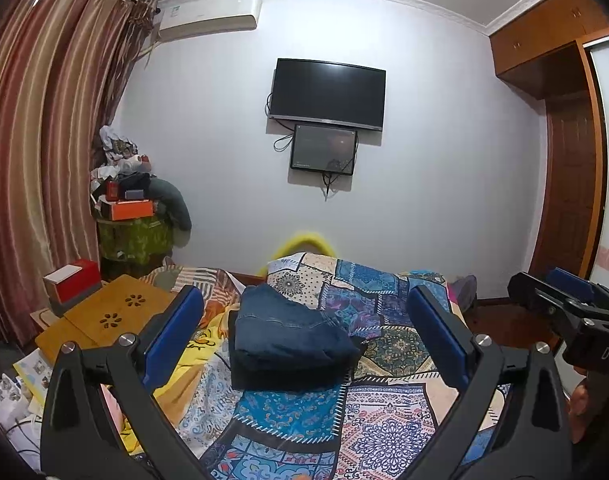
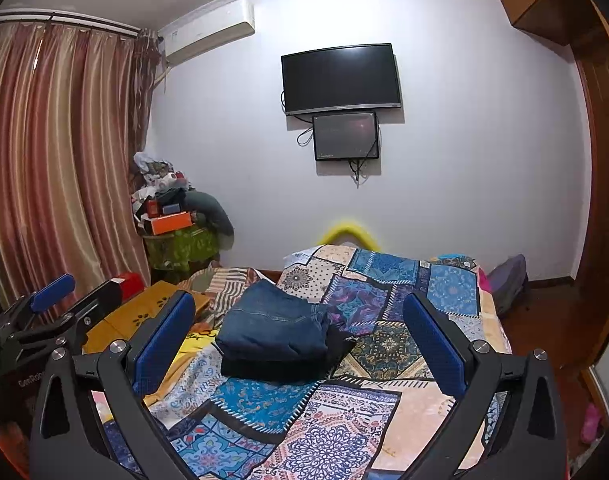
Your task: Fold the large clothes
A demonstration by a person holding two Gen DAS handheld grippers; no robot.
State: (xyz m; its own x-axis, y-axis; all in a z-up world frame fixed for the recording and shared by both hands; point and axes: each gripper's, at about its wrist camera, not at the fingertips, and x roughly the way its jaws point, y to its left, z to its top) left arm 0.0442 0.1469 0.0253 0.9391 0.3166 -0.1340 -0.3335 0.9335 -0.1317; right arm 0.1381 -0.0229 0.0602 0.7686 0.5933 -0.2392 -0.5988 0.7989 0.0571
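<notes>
A folded pair of dark blue jeans (image 1: 284,332) lies on top of a folded black garment (image 1: 256,376) in the middle of the patchwork-covered bed (image 1: 384,420). The stack also shows in the right wrist view (image 2: 276,328). My left gripper (image 1: 304,344) is open and empty, held above the bed in front of the stack. My right gripper (image 2: 300,344) is open and empty too, at about the same distance from the stack. The right gripper shows at the right edge of the left wrist view (image 1: 564,304), and the left gripper at the left edge of the right wrist view (image 2: 60,312).
A wooden lap desk (image 1: 112,316) with a red box (image 1: 72,284) lies on the bed's left. A cluttered stand (image 1: 132,216) and curtains (image 1: 44,120) are at the far left. A TV (image 1: 328,94) hangs on the far wall. A wardrobe (image 1: 572,120) stands at the right.
</notes>
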